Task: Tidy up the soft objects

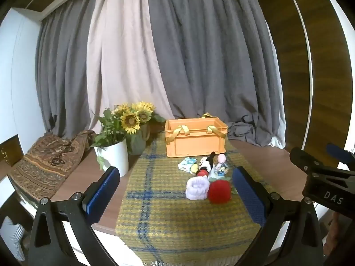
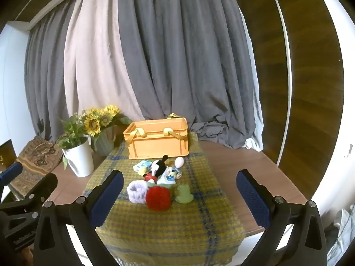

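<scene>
Both grippers [image 1: 176, 190] [image 2: 179, 194] spread wide, empty, low in frame; toys [image 2: 158, 198] mid-cloth [image 2: 199, 232], bare margins around; "DAS" lower right on right gripper [image 1: 328, 177].

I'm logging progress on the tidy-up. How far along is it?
Nothing looks done: the orange crate appears empty from here. Nothing is in hand; the left tool and right tool are both open and hang short of the pile. Left: the red pom-pom, lavender scrunchie, green frog, mouse plush and the rest.
</scene>
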A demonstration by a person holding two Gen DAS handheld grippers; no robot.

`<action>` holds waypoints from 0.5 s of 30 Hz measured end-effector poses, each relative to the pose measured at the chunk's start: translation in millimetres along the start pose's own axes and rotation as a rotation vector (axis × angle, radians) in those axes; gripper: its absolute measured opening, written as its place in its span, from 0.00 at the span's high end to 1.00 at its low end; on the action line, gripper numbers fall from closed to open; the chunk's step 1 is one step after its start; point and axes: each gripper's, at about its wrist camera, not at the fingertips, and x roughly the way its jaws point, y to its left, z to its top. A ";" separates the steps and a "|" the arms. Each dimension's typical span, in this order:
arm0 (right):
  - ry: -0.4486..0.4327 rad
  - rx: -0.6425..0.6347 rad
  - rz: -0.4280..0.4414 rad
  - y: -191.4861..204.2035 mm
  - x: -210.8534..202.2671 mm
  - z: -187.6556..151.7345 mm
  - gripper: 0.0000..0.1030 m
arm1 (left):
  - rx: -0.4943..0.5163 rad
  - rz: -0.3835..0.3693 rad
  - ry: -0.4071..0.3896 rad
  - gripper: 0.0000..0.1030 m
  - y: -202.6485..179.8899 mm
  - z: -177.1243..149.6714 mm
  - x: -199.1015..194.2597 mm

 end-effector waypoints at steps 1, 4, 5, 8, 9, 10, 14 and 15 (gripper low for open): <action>-0.001 0.001 0.002 -0.3 -0.7 -0.1 0.00 | 0.002 0.007 -0.003 0.00 -1.0 0.6 0.3; -0.005 0.002 -0.001 -1.5 -3.0 -0.3 0.00 | 0.007 0.028 -0.021 0.00 -5.4 2.5 0.8; -0.006 0.003 -0.001 -2.2 -3.8 -0.5 0.00 | 0.009 0.036 -0.028 0.00 -7.4 3.4 1.5; -0.007 0.009 -0.005 -5.2 -6.1 -1.3 0.00 | -0.007 0.009 -0.058 0.00 -2.4 4.8 -14.8; -0.007 0.011 -0.005 -6.3 -4.0 -5.4 0.00 | -0.006 0.010 -0.061 0.00 -2.5 5.7 -15.2; -0.005 0.010 -0.004 -4.3 -7.5 1.5 0.00 | -0.006 0.012 -0.063 0.00 -2.4 6.5 -15.5; -0.004 0.006 0.000 -7.2 -9.6 9.2 0.00 | -0.005 0.018 -0.067 0.00 -2.9 9.6 -18.2; -0.004 0.004 0.000 -7.5 -8.6 9.6 0.00 | -0.005 0.019 -0.070 0.00 -4.2 5.5 -18.2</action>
